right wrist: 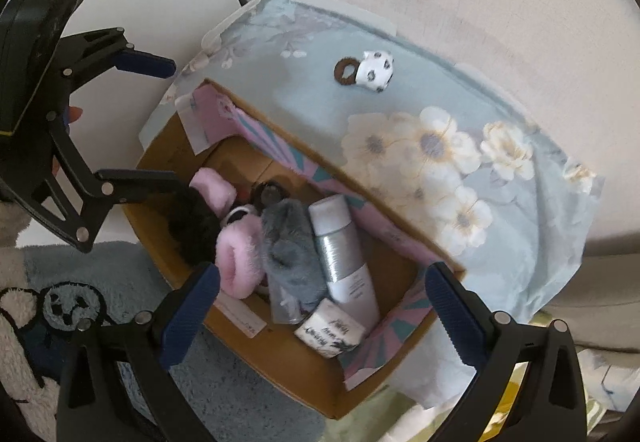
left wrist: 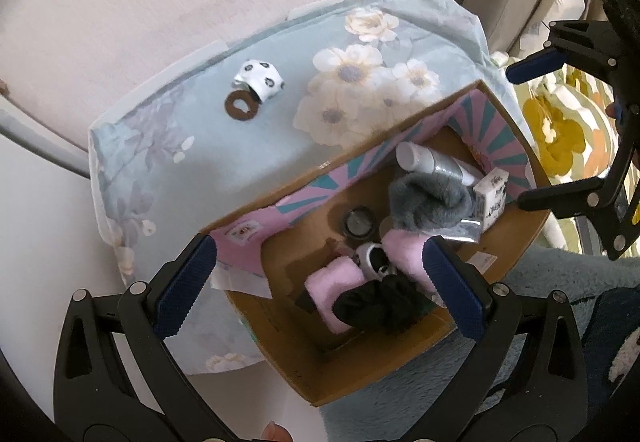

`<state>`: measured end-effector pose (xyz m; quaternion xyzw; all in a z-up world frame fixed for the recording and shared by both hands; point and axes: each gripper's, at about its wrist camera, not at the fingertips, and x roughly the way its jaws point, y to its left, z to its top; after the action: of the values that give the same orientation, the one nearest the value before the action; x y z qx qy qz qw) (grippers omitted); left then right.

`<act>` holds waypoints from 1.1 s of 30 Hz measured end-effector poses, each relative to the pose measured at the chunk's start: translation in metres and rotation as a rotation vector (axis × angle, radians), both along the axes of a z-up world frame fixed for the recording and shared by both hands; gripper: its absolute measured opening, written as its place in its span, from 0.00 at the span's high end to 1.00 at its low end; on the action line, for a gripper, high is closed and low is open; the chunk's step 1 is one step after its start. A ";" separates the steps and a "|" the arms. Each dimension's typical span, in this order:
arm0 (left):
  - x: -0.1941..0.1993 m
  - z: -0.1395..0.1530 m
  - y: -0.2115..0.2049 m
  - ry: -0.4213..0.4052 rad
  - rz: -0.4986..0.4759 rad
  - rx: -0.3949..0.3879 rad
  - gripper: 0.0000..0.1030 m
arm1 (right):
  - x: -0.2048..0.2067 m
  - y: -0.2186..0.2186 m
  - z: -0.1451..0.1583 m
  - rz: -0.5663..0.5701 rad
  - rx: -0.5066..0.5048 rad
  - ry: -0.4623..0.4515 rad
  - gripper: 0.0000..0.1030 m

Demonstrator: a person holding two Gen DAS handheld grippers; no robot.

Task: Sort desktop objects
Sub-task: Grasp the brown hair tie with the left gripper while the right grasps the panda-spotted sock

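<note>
Worktop (left wrist: 240, 169) against a pale wall, draped in light blue cloth (right wrist: 520, 226) printed with cream flowers.

On the cloth, well apart from the box: brown ring hair tie (left wrist: 241, 106), touching a white scrunchie with dark spots (left wrist: 262, 78). Both still outside the box.

Cardboard box (left wrist: 516, 242), open at the top, pink-and-teal striped lining on the inner walls, set at the near edge of the worktop. Contents:
- silver tube with white cap (right wrist: 340, 242), lying flat along the far wall
- grey fluffy item (right wrist: 288, 246), beside the tube
- pink fluffy pieces (right wrist: 238, 262), touching the grey one
- black scrunchie (left wrist: 376, 306), against the pink
- small white carton with dark print (right wrist: 330, 330), near the tube's base
- round dark-rimmed container (left wrist: 359, 222), on the box floor

Left gripper (left wrist: 320, 290): above the box, fingers spread wide, nothing between them.
Right gripper (right wrist: 320, 306): above the box, fingers likewise wide apart, empty.
</note>
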<state>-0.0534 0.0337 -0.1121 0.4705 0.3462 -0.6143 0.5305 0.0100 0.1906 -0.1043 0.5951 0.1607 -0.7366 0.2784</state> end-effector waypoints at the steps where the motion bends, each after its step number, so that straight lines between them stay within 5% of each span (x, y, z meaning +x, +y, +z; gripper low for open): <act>1: 0.002 0.002 -0.001 -0.001 0.001 -0.004 0.00 | -0.003 0.000 0.004 0.000 -0.001 0.008 0.01; 23: 0.055 0.033 -0.073 -0.019 0.042 -0.066 0.00 | -0.077 -0.001 0.018 0.020 0.024 0.100 0.01; 33: 0.076 -0.016 -0.130 -0.043 -0.050 -0.064 0.00 | -0.143 -0.009 -0.052 0.076 0.004 0.093 0.01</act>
<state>0.0226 -0.0960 -0.1284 0.4747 0.3030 -0.6281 0.5370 -0.1334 0.1811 -0.1564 0.5542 0.1974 -0.7521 0.2971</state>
